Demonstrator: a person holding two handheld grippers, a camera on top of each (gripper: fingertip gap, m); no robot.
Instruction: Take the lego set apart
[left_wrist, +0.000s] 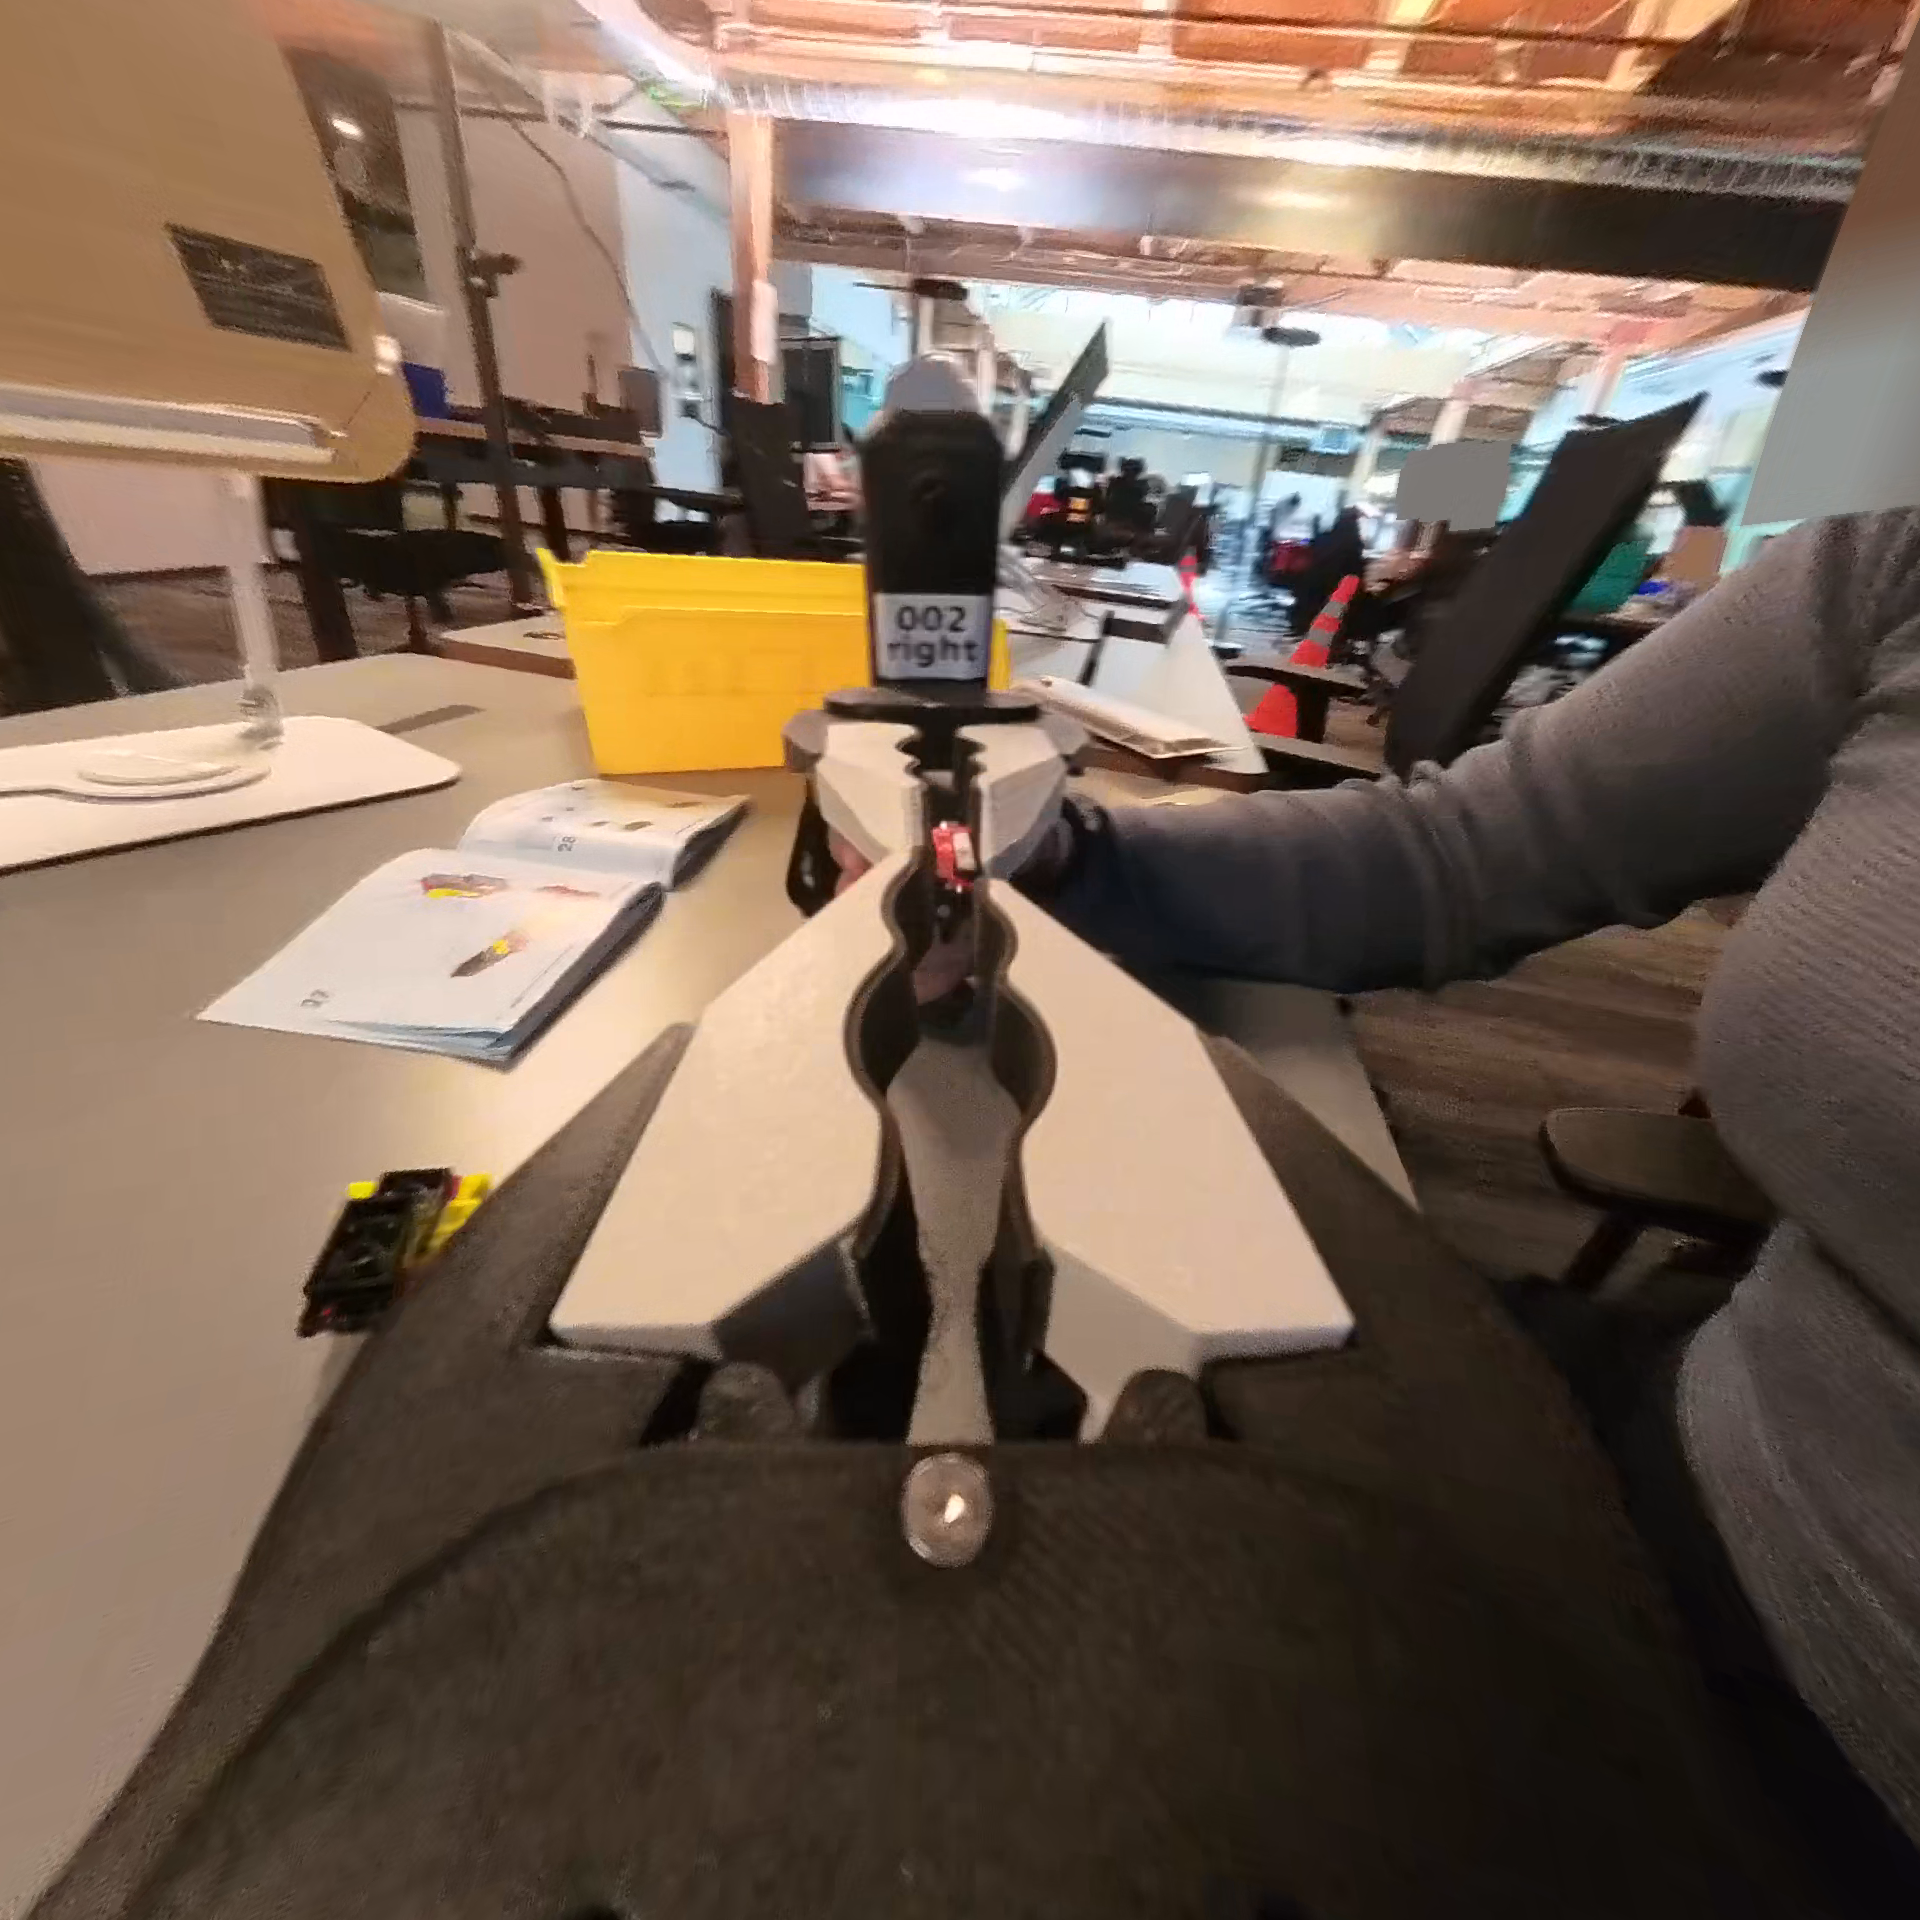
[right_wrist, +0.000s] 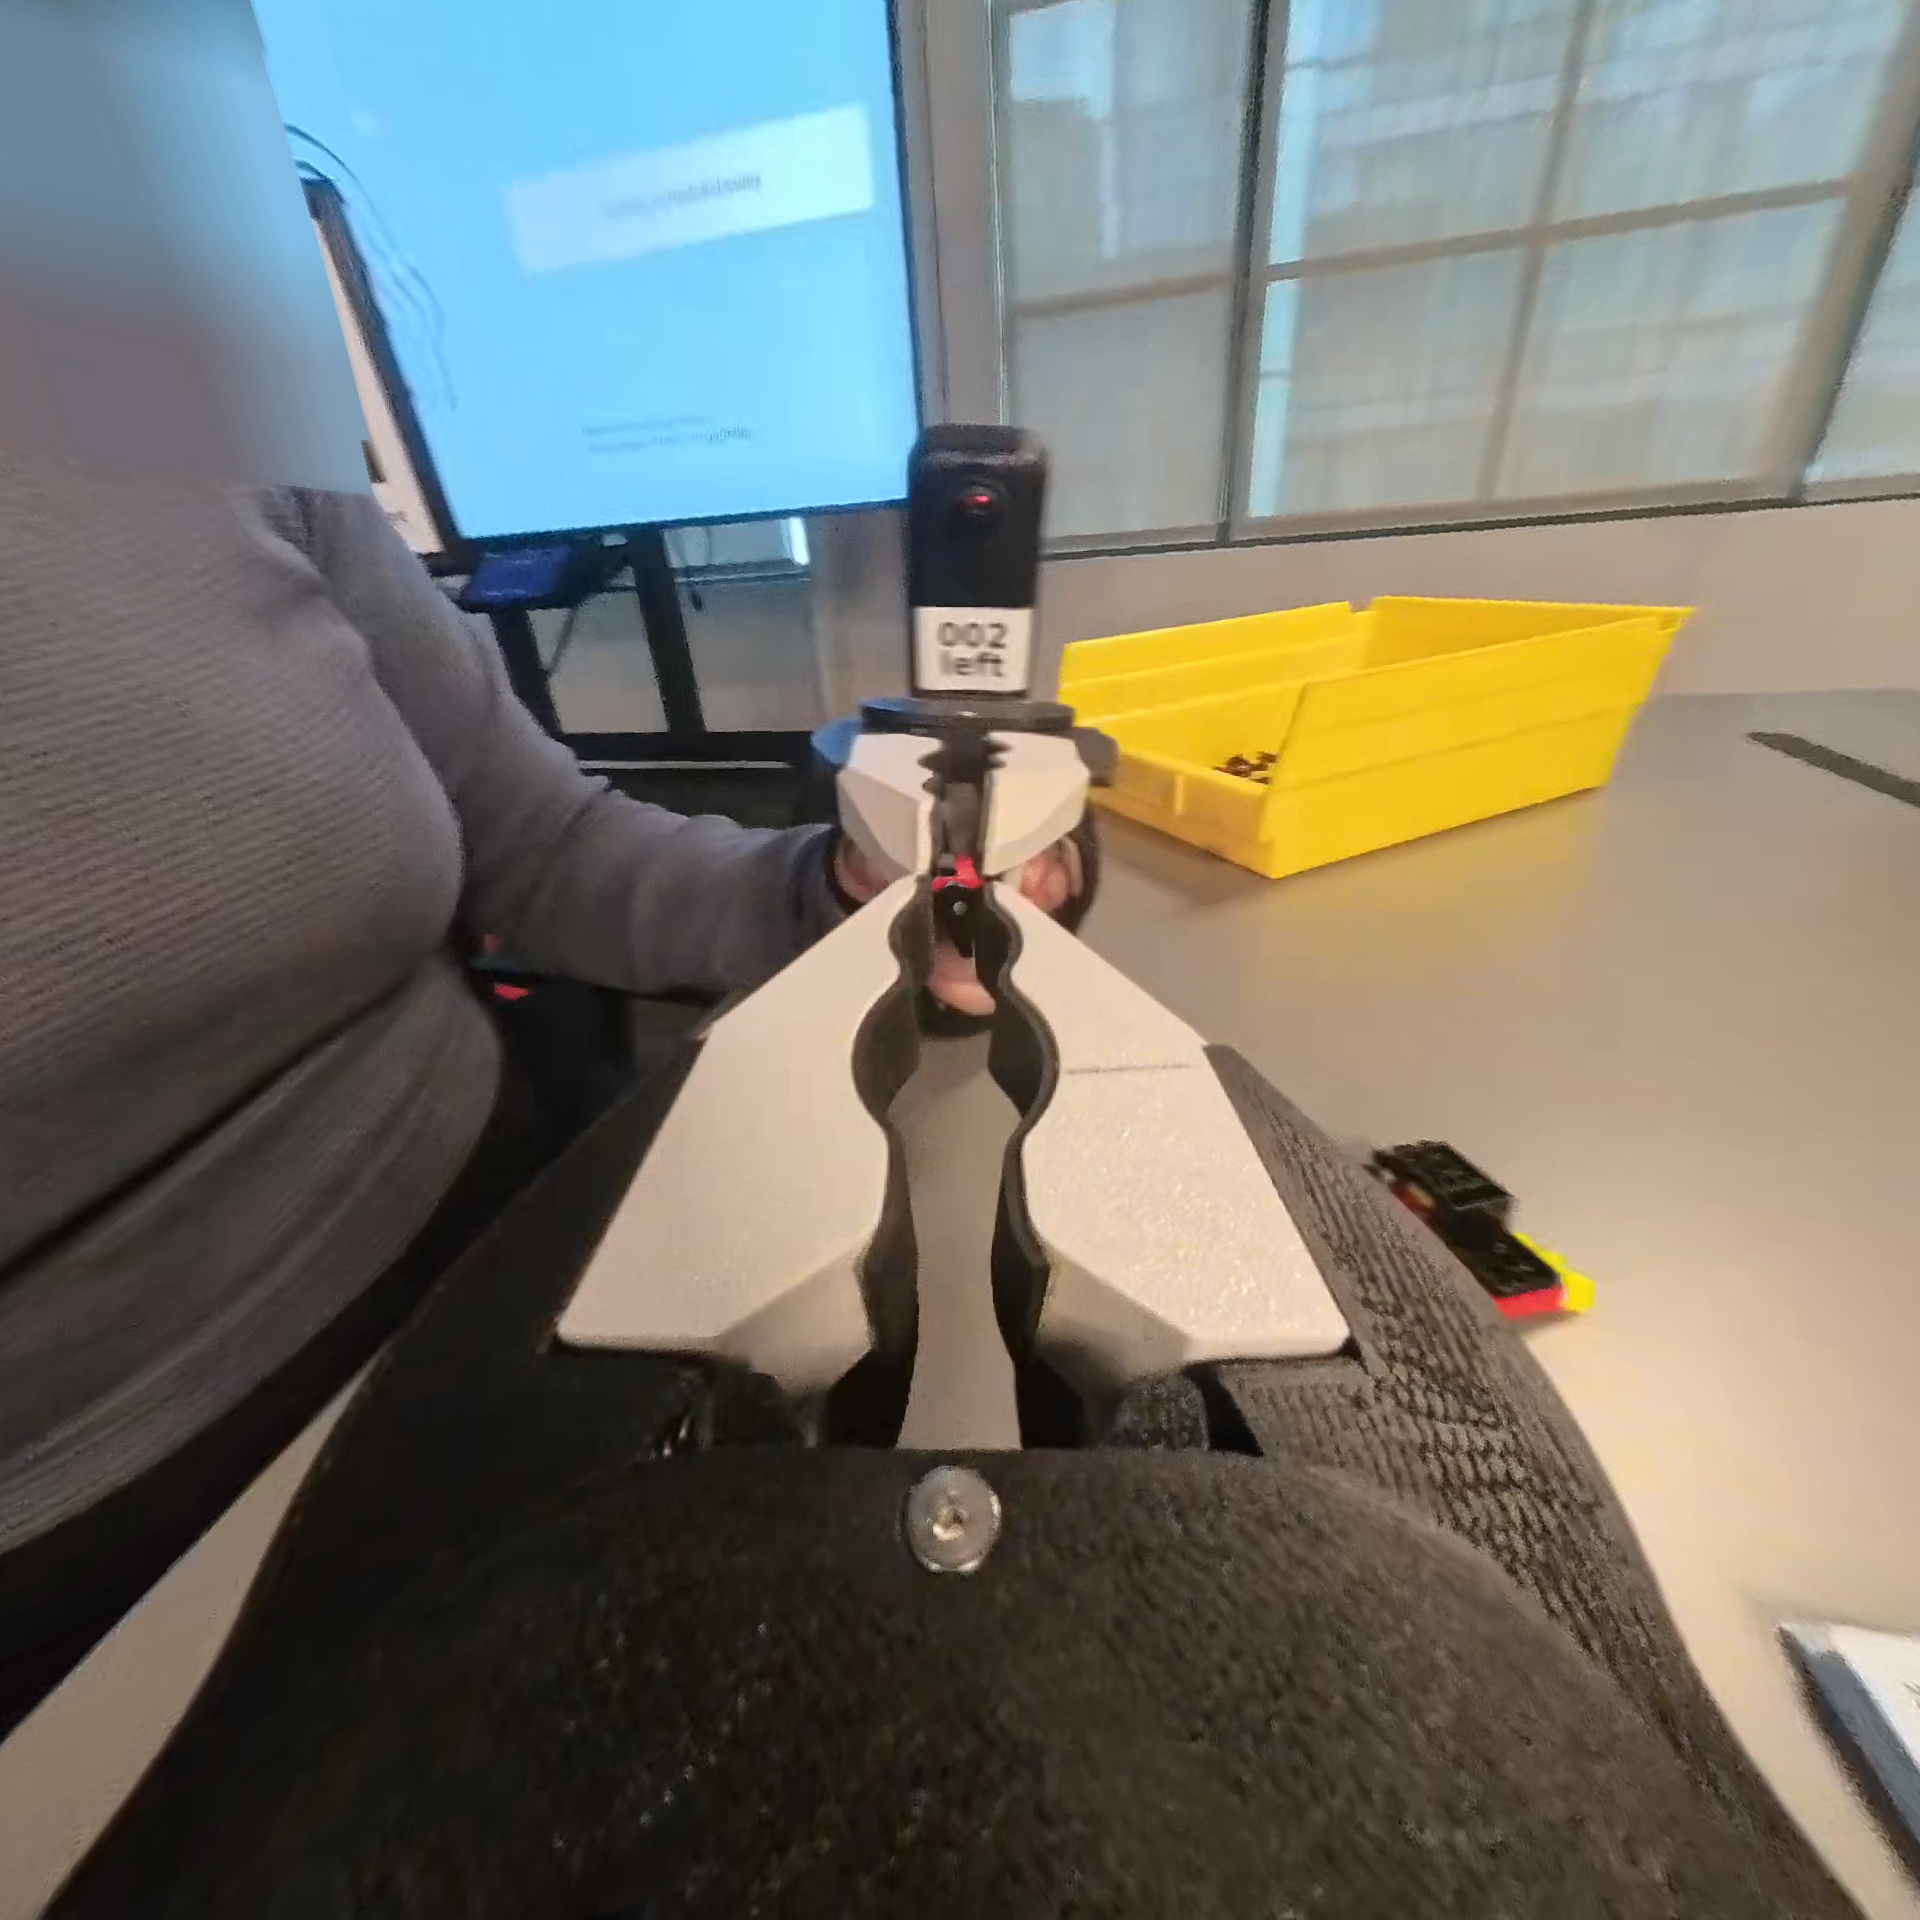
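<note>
Red, a small lego piece (left_wrist: 951, 854) is pinched between both nearly closed grippers, left gripper (left_wrist: 951, 894) and right gripper (right_wrist: 951, 894), while the black-yellow lego set (left_wrist: 390, 1247) on the table (left_wrist: 156, 1039) seems mostly undismantled.

Person: wore a grey ribbed knit long-sleeved top (left_wrist: 1558, 810). Handheld grippers: pale grey wedge-shaped jaws, black textured bodies, one silver screw (right_wrist: 952, 1524) each, labelled black cameras.
</note>
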